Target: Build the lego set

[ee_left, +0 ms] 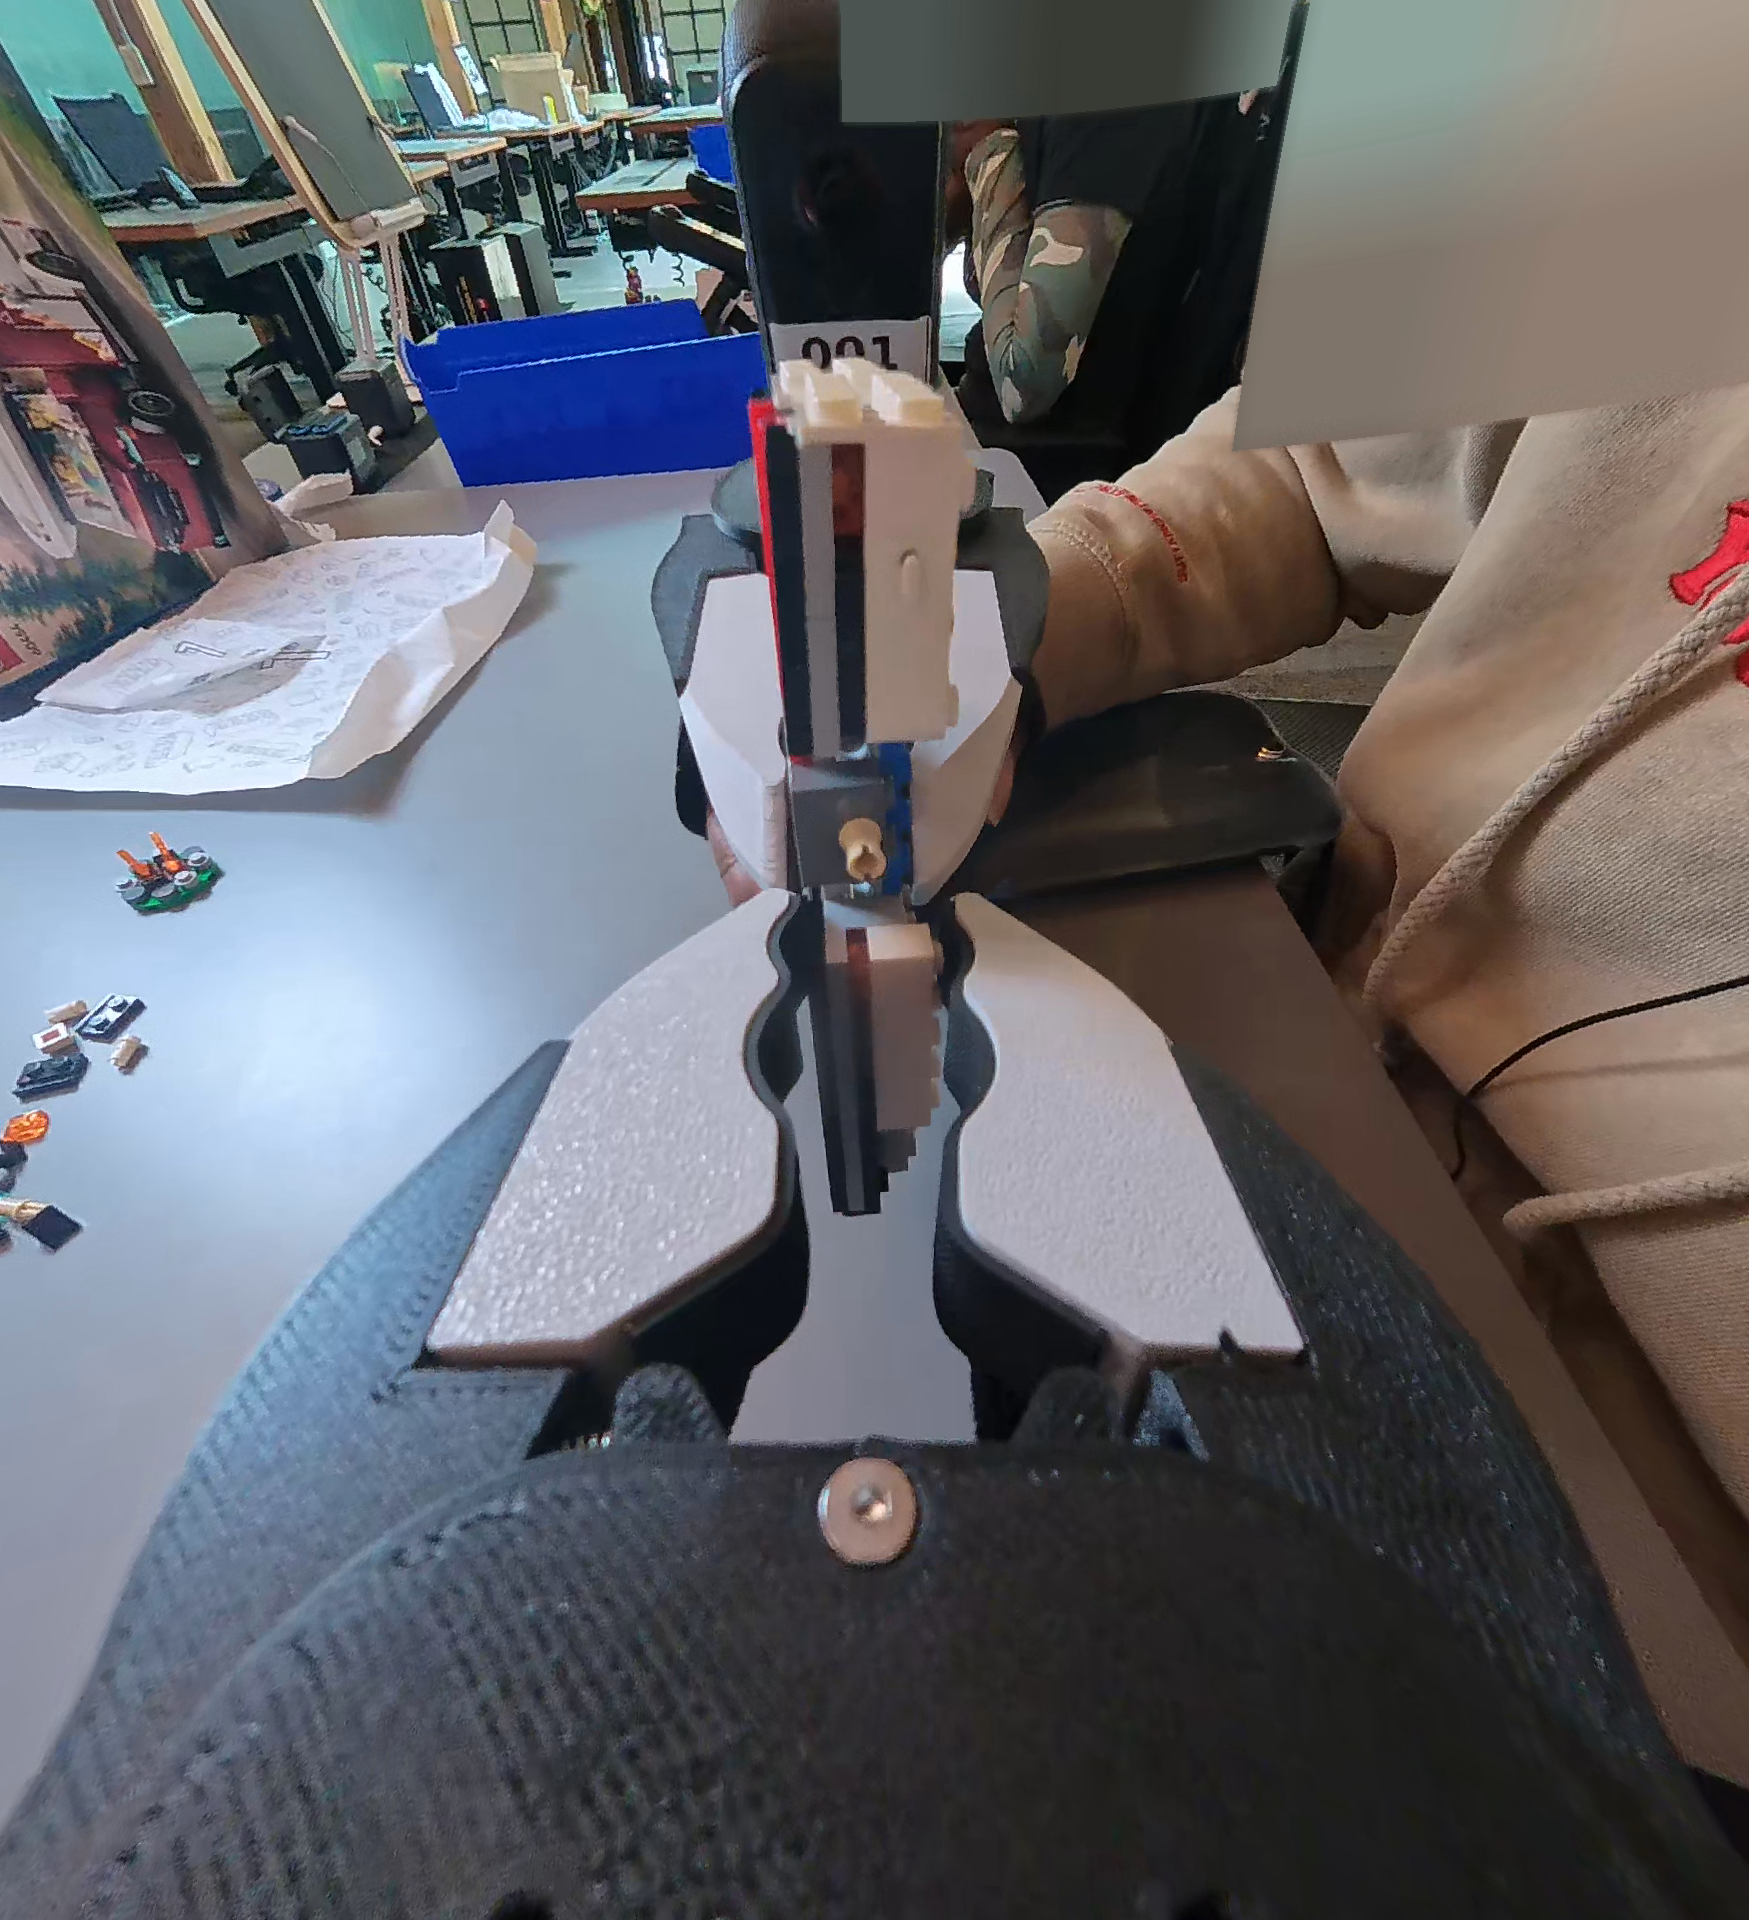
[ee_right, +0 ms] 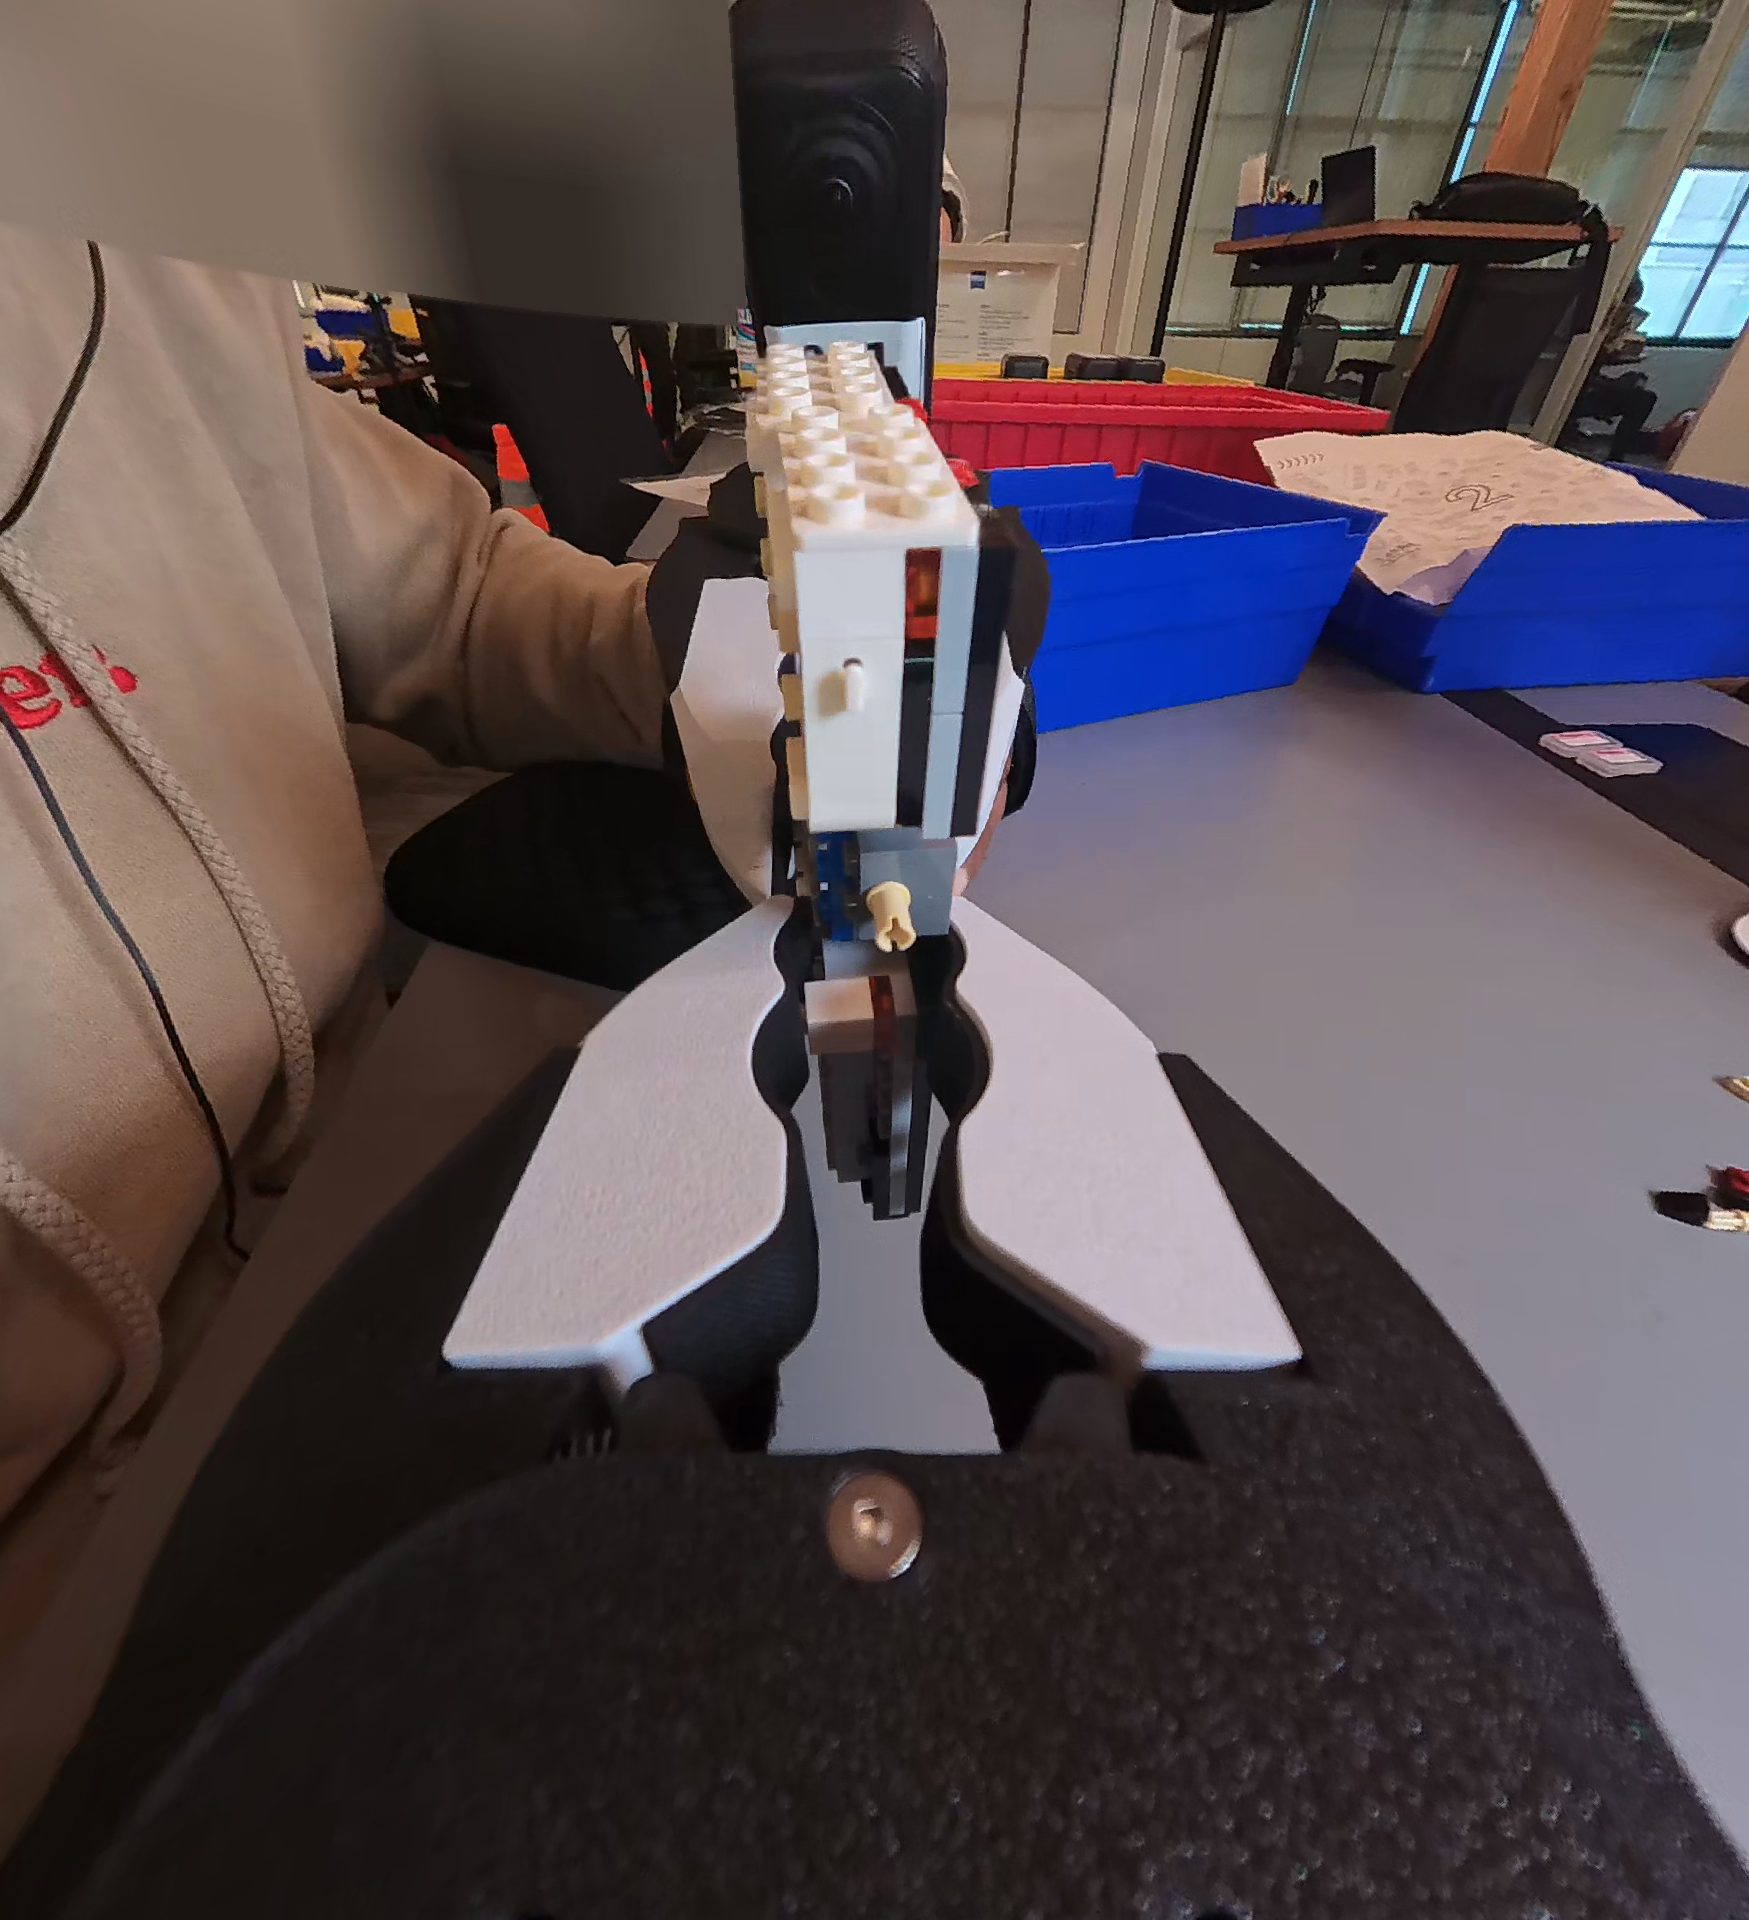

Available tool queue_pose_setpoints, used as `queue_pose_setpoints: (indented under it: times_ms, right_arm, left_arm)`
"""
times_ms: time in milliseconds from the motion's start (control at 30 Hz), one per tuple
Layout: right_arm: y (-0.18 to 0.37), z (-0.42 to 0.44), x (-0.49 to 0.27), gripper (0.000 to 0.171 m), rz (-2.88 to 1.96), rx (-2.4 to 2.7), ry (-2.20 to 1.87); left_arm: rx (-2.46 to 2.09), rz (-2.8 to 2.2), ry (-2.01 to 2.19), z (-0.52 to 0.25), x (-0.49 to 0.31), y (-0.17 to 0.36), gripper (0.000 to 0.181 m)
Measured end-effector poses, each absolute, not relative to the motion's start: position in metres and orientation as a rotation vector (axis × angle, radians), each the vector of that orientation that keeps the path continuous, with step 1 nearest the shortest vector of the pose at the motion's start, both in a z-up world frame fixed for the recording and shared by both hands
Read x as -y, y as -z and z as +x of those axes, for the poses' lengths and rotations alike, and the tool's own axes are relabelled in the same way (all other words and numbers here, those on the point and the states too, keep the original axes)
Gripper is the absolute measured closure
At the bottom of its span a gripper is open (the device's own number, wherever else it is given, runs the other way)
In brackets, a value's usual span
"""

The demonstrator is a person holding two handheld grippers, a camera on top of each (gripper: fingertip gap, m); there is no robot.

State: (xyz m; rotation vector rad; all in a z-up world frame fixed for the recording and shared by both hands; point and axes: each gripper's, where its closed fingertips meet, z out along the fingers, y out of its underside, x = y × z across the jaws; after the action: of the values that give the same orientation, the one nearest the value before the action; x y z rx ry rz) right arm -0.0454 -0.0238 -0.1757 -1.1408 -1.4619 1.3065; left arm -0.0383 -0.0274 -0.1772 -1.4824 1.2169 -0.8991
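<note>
**Two claws, one model, held over the desk**

The grey desk fills the room's foreground, with a person in a beige hoodie seated at its edge. Blue bins stand at the far side, one holding a crumpled paper bag; a red bin sits behind them. On the other side the set's box stands upright beside another flattened paper bag.

The model hangs in the air between the two claws, clear of the desk. It is a narrow stack of white, black, grey and red bricks, studs on its white end. The left claw is closed on one end of it, and the right claw is closed on the opposite end, so the two face each other tip to tip. A tan pin sticks out of a grey block near the middle.

Loose small pieces lie scattered on the desk, well apart from the model.
</note>
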Motion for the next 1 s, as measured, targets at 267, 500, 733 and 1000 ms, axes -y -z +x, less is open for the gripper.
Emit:
queue_pose_setpoints:
  times_ms: [267,500,733,1000]
  right_arm:
    - [0.18,-0.051,0.012,0.15,-1.232,1.411,-1.321]
    - [0.181,-0.049,0.006,0.147,-1.253,1.388,-1.275]
    - [0.18,-0.047,0.005,0.148,-1.268,1.37,-1.301]
    - [0.177,-0.047,0.011,0.15,-1.231,1.369,-1.315]
  left_arm:
    - [-1.118,-1.521,0.979,-0.044,0.016,0.183,0.157]
    - [-1.093,-1.522,0.974,-0.045,0.012,0.183,0.157]
    - [-1.071,-1.499,0.981,-0.045,0.011,0.179,0.157]
    - [-1.101,-1.491,0.958,-0.044,0.017,0.174,0.157]
